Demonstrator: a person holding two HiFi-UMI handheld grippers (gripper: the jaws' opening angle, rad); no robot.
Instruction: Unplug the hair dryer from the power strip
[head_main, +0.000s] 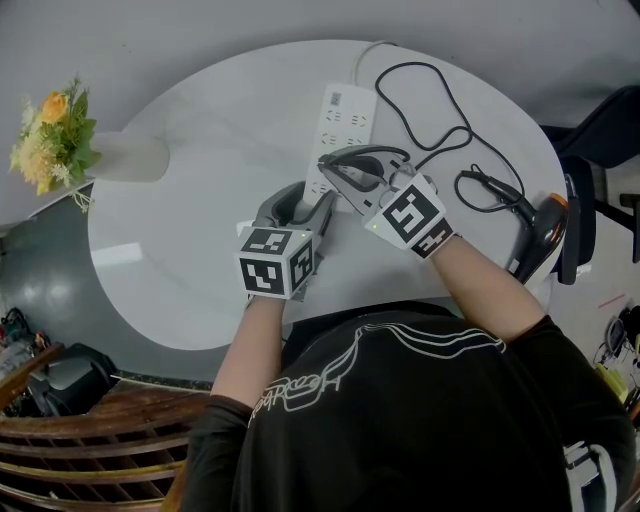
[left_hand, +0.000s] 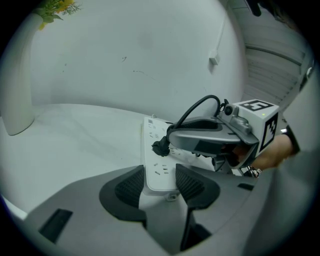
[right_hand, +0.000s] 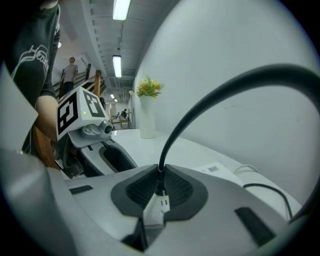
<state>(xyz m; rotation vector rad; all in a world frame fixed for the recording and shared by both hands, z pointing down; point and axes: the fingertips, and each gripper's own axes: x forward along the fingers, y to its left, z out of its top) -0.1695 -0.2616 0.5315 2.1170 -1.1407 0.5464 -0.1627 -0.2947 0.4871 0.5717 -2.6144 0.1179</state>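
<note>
Left gripper (left_hand: 160, 180) clamped on near end of power strip (head_main: 340, 118). Right gripper (right_hand: 160, 192) pinched on plug (left_hand: 159, 148), which looks still seated mid power strip. Pull-out remains. Hair dryer (head_main: 545, 232) lies well right of power strip.

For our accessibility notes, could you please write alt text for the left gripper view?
The left gripper clamps the near end of a white power strip on a white table. Just beyond, the right gripper is closed on a black plug that looks seated in the strip, its cord arcing upward.
</note>
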